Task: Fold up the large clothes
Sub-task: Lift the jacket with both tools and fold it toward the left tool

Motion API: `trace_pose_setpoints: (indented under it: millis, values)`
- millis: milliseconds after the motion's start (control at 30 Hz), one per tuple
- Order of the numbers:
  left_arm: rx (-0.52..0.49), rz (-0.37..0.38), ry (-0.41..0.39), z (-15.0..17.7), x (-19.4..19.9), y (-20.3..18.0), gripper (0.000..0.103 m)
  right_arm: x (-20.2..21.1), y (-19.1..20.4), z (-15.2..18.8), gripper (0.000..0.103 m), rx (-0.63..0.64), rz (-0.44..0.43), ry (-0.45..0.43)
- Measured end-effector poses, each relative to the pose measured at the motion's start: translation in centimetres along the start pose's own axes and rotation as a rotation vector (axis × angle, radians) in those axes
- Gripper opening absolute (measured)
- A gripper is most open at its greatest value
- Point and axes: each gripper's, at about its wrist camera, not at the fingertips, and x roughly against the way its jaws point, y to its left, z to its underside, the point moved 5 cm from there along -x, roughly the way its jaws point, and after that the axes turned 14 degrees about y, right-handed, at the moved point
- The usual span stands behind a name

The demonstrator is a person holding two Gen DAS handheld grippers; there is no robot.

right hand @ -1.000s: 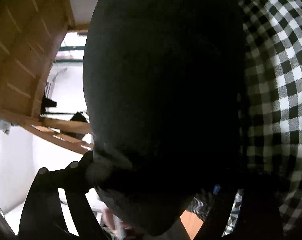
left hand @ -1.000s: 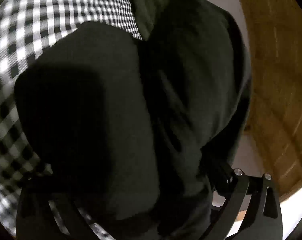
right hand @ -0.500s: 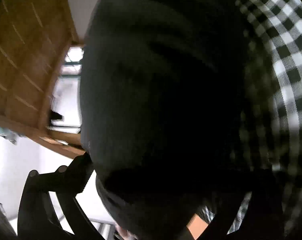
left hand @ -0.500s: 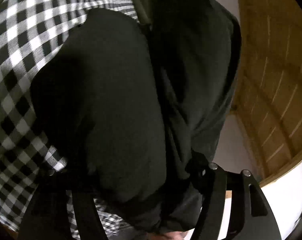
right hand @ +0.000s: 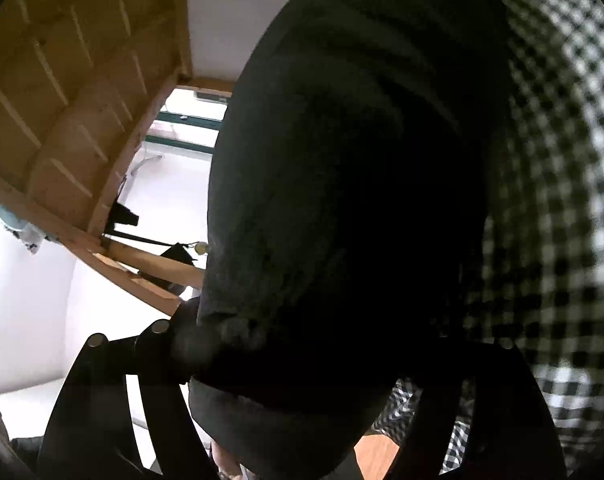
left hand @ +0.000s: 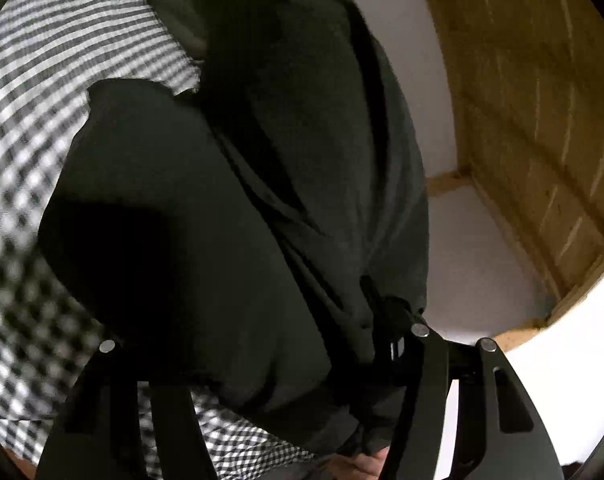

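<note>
Garment (left hand: 230,240): a dark, near-black piece of soft, matte cloth, thick and heavy-looking, bunched in rounded folds with deep creases running down it. In the left wrist view it fills the middle, hanging up off the checked cloth (left hand: 62,60) that lies behind and to its left. The left claw (left hand: 262,352) is clenched on the garment: folds spill between the two black fingers, and the right-hand finger (left hand: 422,360) presses into a gathered edge. That checked cloth is a woven black-and-white gingham, partly blurred, and shows again below the garment at the bottom edge.

In the right wrist view the garment (right hand: 362,180) bulges as one broad, smooth dome that blocks most of the frame. The right claw (right hand: 322,360) grips it too; a rolled hem sits against the left-hand finger (right hand: 150,344), while the other finger is lost in shadow under the cloth. Gingham (right hand: 562,200) curves along the right side. A strip of orange-brown wood (right hand: 374,456) peeks out near the bottom.

Beyond the garment stand pine-board panels (left hand: 522,120) with pale knots and straight framing beams, white walls (right hand: 34,300), and a bright window (right hand: 190,120).
</note>
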Motion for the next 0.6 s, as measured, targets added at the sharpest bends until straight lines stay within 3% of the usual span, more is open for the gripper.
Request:
trace_pose_setpoints:
  millis: [67,100,267,433,500,600]
  values:
    - [-0.037,0.01,0.015,-0.7,-1.6,-2.0,0.059,1.9,0.7,-1.1,0.073,0.024,0.0,0.007]
    - [-0.05,0.02,0.021,0.6,-1.8,-1.2,0.059,3.4,1.2,-2.2,0.073,0.047,0.009,0.011]
    - [-0.089,0.083,0.055,-1.5,-8.9,-4.5,0.059,10.6,2.9,-6.9,0.073,0.114,0.078,-0.001]
    - [-0.146,0.135,0.059,-2.8,-16.1,-9.9,0.059,20.0,5.3,-12.0,0.073,0.177,0.117,-0.027]
    - [-0.178,0.139,0.049,-3.2,-19.6,-12.0,0.059,24.4,5.6,-14.3,0.073,0.207,0.116,0.001]
    - [-0.204,0.14,0.066,-1.5,-24.7,-15.0,0.059,30.2,5.2,-16.8,0.072,0.243,0.146,0.022]
